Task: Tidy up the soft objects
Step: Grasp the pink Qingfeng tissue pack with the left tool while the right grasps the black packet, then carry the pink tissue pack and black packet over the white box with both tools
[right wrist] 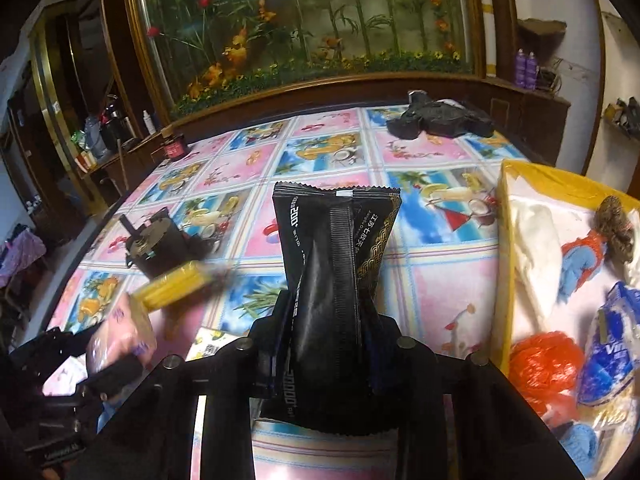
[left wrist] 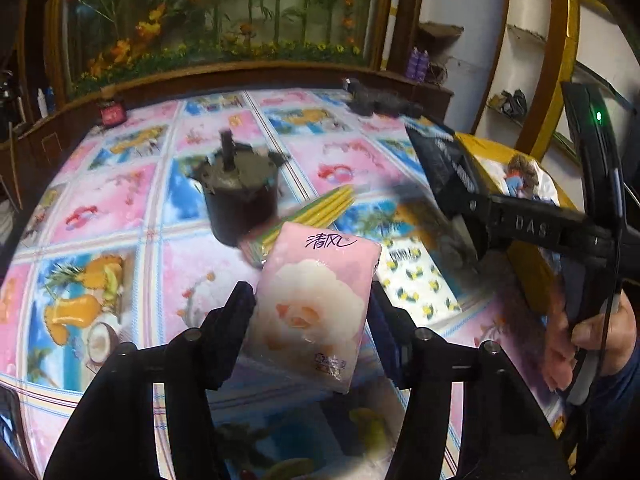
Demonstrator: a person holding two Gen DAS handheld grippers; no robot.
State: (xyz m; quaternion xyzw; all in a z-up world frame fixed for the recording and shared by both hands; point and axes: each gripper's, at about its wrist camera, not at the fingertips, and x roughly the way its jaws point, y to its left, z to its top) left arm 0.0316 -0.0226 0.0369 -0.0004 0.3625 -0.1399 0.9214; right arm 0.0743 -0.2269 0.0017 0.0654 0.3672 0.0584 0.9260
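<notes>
A pink tissue pack (left wrist: 316, 304) with a rose print stands tilted between my left gripper's (left wrist: 310, 300) fingers, which press on both its sides; my left gripper is shut on it. In the right wrist view the same pink tissue pack (right wrist: 120, 336) shows blurred at the lower left. My right gripper (right wrist: 326, 320) is shut on a black foil pouch (right wrist: 336, 256) with gold print, which stands upright above the tablecloth. In the left wrist view my right gripper (left wrist: 460, 204) carries the black pouch (left wrist: 436, 152) beside a yellow box (left wrist: 476, 148).
The yellow box (right wrist: 505, 240) at the right holds white tissue, a red-and-blue doll (right wrist: 580, 256), an orange bag (right wrist: 544, 372) and a blue pack. On the printed tablecloth (left wrist: 120, 200) lie a black motor-like can (left wrist: 240, 196), a yellow-striped pack (left wrist: 320, 208), a patterned packet (left wrist: 420, 276) and dark objects (right wrist: 440, 120).
</notes>
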